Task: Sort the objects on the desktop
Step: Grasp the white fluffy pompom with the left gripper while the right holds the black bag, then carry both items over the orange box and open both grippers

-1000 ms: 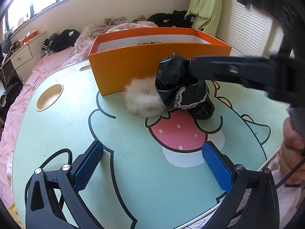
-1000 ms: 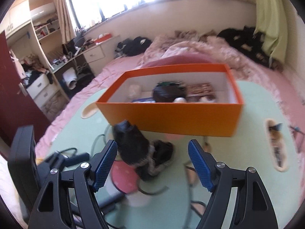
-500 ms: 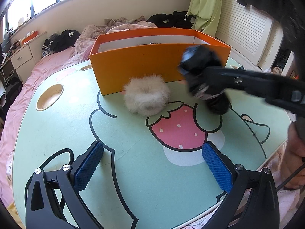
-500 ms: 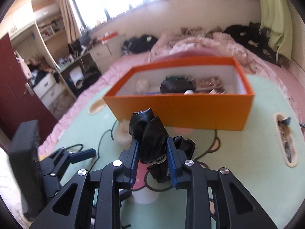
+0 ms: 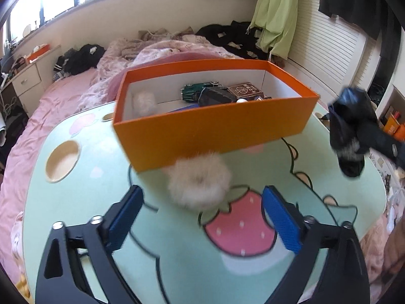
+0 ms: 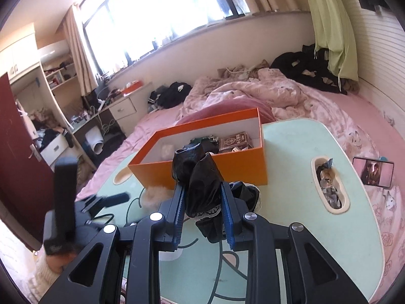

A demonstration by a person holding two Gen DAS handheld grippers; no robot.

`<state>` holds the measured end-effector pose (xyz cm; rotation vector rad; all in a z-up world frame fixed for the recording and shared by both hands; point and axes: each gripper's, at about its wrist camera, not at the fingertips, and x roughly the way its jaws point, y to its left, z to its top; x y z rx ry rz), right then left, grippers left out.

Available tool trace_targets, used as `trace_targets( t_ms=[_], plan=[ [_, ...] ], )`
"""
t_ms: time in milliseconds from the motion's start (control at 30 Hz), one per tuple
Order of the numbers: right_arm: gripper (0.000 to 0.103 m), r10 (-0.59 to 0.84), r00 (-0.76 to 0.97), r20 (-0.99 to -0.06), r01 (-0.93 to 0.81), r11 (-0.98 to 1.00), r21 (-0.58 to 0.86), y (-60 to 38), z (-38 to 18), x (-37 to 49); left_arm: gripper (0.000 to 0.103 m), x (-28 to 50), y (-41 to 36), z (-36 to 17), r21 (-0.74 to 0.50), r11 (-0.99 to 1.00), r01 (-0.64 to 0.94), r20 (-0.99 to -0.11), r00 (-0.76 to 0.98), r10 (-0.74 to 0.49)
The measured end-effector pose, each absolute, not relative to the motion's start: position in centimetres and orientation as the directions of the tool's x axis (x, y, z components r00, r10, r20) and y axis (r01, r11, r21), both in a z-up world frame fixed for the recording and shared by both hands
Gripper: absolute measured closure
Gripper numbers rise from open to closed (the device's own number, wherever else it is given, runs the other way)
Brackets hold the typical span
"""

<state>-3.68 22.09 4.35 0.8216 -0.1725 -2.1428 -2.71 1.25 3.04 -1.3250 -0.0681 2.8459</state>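
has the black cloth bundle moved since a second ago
Yes: the right gripper has lifted the black cloth bundle off the table, toward the orange box.

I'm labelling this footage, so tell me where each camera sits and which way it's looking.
Left wrist: on the left gripper, looking down over its open blue pads at the fluffy pompom before the orange box.
Right wrist: on the right gripper, facing the box across the table; its pads clamp the black bundle.
Shared: box, pompom, bundle, table.
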Motion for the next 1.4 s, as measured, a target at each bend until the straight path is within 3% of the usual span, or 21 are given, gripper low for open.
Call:
trace_targets(
  t_ms=[33,100,133,267,700,900,967,1000,1033,1133,1300,1400],
  plan=[
    [0.077,-0.738,-0.448,-0.504,0.651,-0.656,0.382,21.9,4.1,-3.6,0.022,-3.3,1.2,2.9,-0.051,-0.999,0.018,-0.773,-0.633,0.028],
    [0.077,-0.736,-0.438,-0.516,0.653,-0.655,0.38,21.5,3.8,-3.5,0.05,-3.8,0.8,2.5,-0.091,-0.996,0.021,-0.78,-0.623,0.058],
    [0.077,-0.735,-0.431,-0.524,0.655,-0.654,0.379,21.3,3.5,-3.5,0.057,-3.9,0.6,2.2,-0.105,-0.994,0.021,-0.784,-0.616,0.069],
    [0.077,-0.73,-0.416,-0.542,0.653,-0.655,0.381,20.8,2.8,-3.5,0.061,-3.1,0.6,1.9,-0.1,-0.995,0.0,-0.774,-0.628,0.078],
    [0.077,-0.696,-0.484,-0.53,0.659,-0.689,0.303,18.0,7.1,-7.2,0.061,-2.0,0.2,10.2,-0.121,-0.991,-0.063,-0.621,-0.774,0.124],
    [0.077,-0.649,-0.519,-0.557,0.632,-0.73,0.261,15.0,8.0,-11.0,0.061,-7.1,-1.0,10.7,-0.139,-0.99,-0.01,-0.64,-0.762,0.098],
    [0.074,-0.64,-0.499,-0.585,0.634,-0.73,0.258,14.2,7.4,-12.1,0.056,-8.5,-1.7,9.6,-0.19,-0.982,0.012,-0.663,-0.739,0.119],
    [0.067,-0.628,-0.482,-0.611,0.631,-0.733,0.256,13.8,6.8,-12.5,0.052,-8.9,-2.0,8.9,-0.202,-0.979,0.028,-0.681,-0.723,0.119],
    [0.05,-0.611,-0.478,-0.631,0.617,-0.745,0.254,13.6,6.3,-12.7,0.051,-9.1,-2.0,8.3,-0.209,-0.977,0.042,-0.696,-0.708,0.119],
    [0.03,-0.563,-0.521,-0.641,0.571,-0.789,0.228,13.9,5.6,-12.4,0.05,-8.7,-1.9,7.3,-0.197,-0.979,0.057,-0.704,-0.703,0.101],
    [0.029,-0.56,-0.521,-0.645,0.571,-0.79,0.224,14.4,5.3,-12.4,0.031,-7.6,-1.2,7.1,-0.122,-0.991,0.049,-0.696,-0.716,0.05],
    [0.029,-0.558,-0.517,-0.649,0.573,-0.789,0.222,14.6,5.2,-12.4,0.03,-7.4,-1.1,7.3,-0.111,-0.992,0.052,-0.693,-0.72,0.04]
  ],
)
